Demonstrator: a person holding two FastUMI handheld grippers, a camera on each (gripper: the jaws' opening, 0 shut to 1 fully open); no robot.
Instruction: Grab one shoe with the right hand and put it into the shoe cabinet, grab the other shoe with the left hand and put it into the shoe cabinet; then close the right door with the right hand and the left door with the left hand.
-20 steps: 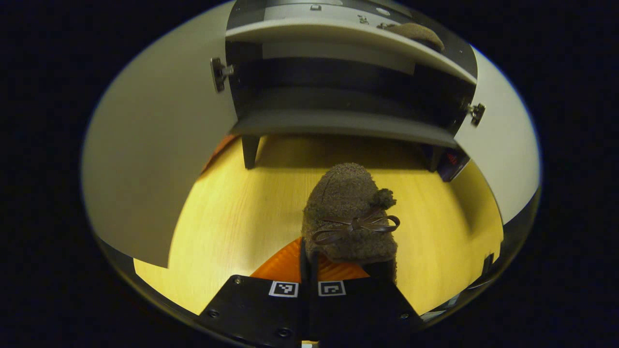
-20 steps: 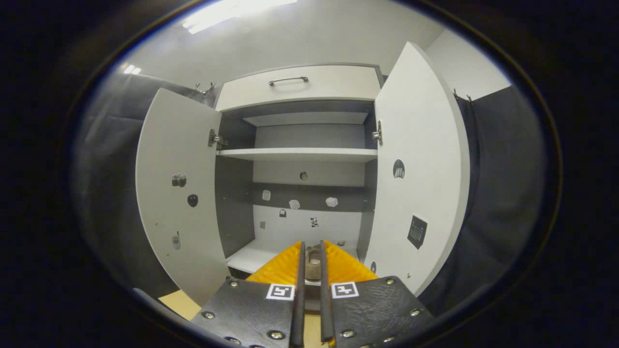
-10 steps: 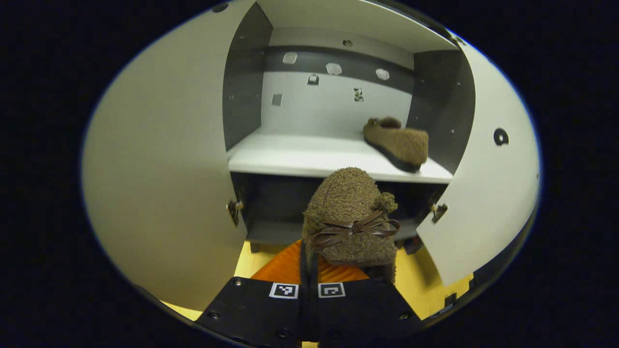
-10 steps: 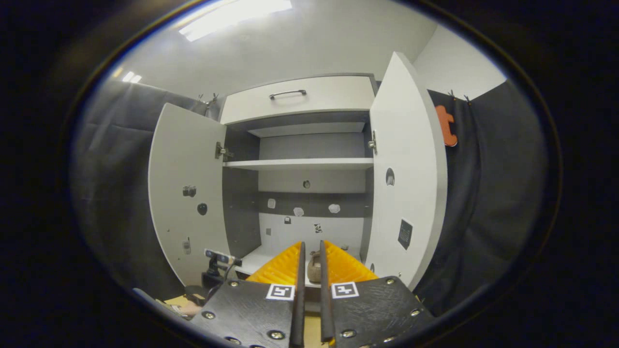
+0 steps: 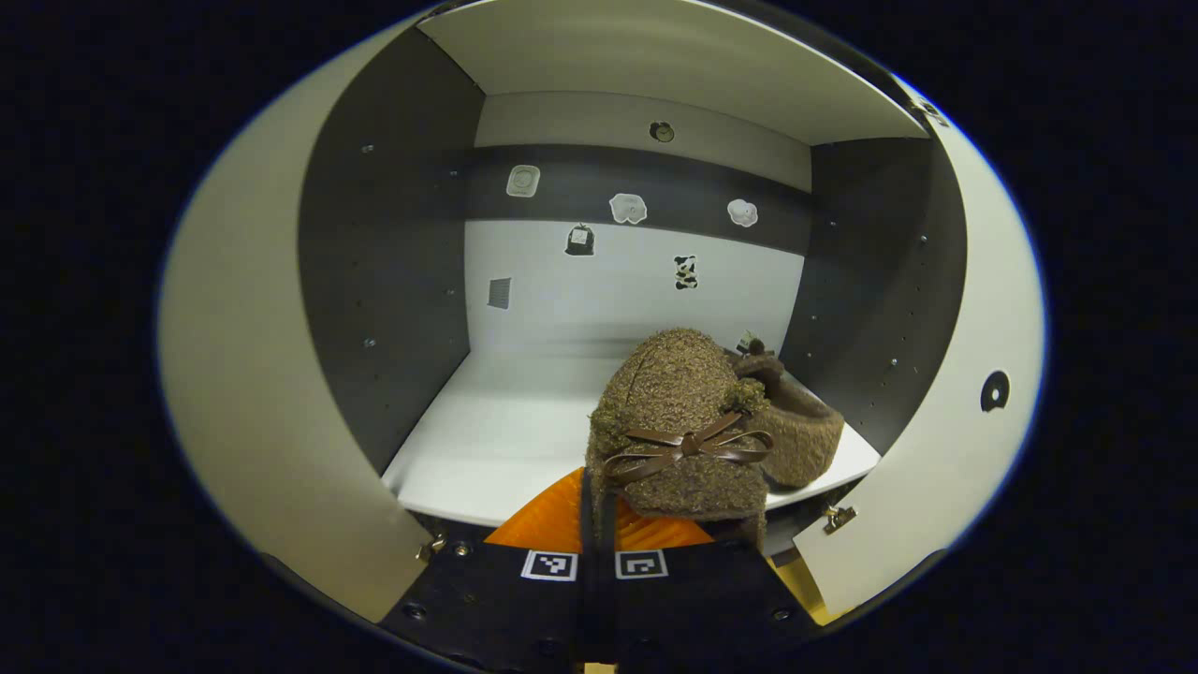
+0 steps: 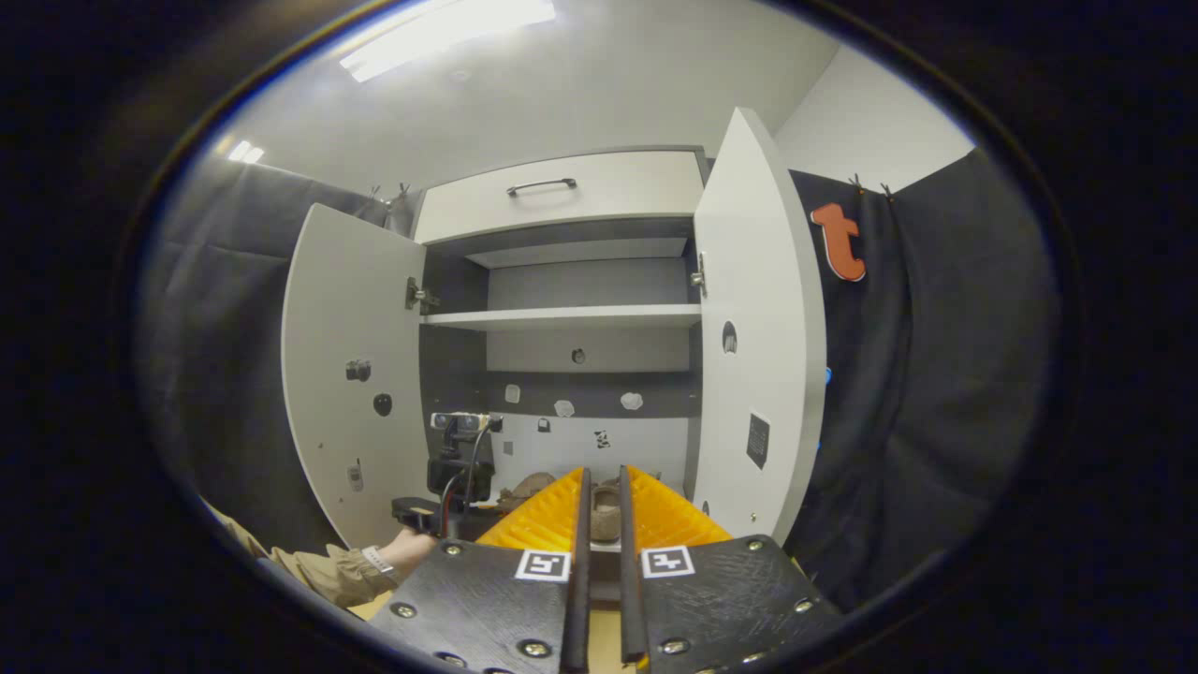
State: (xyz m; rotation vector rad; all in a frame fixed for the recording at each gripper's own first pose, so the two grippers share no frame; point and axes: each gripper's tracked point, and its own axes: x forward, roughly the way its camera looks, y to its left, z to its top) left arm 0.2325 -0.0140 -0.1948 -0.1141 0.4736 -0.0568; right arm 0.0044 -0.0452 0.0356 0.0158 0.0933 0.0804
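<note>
My left gripper [image 5: 599, 487] is shut on the heel end of a brown fuzzy shoe [image 5: 679, 412] with a dark bow, held just above the front edge of the shoe cabinet's white lower shelf [image 5: 496, 440]. The other brown shoe [image 5: 800, 435] lies on that shelf at the right, close beside the held one. In the right gripper view, my right gripper [image 6: 599, 477] stands back from the cabinet, shut with nothing in it. That view shows the left gripper [image 6: 457, 473] reaching into the cabinet, and the lying shoe [image 6: 606, 501] between my fingers.
Both cabinet doors stand wide open: left door [image 6: 346, 374], right door [image 6: 758, 328]. An upper shelf [image 6: 562, 318] and a drawer with a handle [image 6: 562, 192] sit above. A hand and sleeve [image 6: 346, 571] hold the left gripper. Black cloth hangs on both sides.
The left gripper has risen from the wooden floor and moved forward with its shoe to the lower shelf. The right gripper has drawn back slightly and turned right.
</note>
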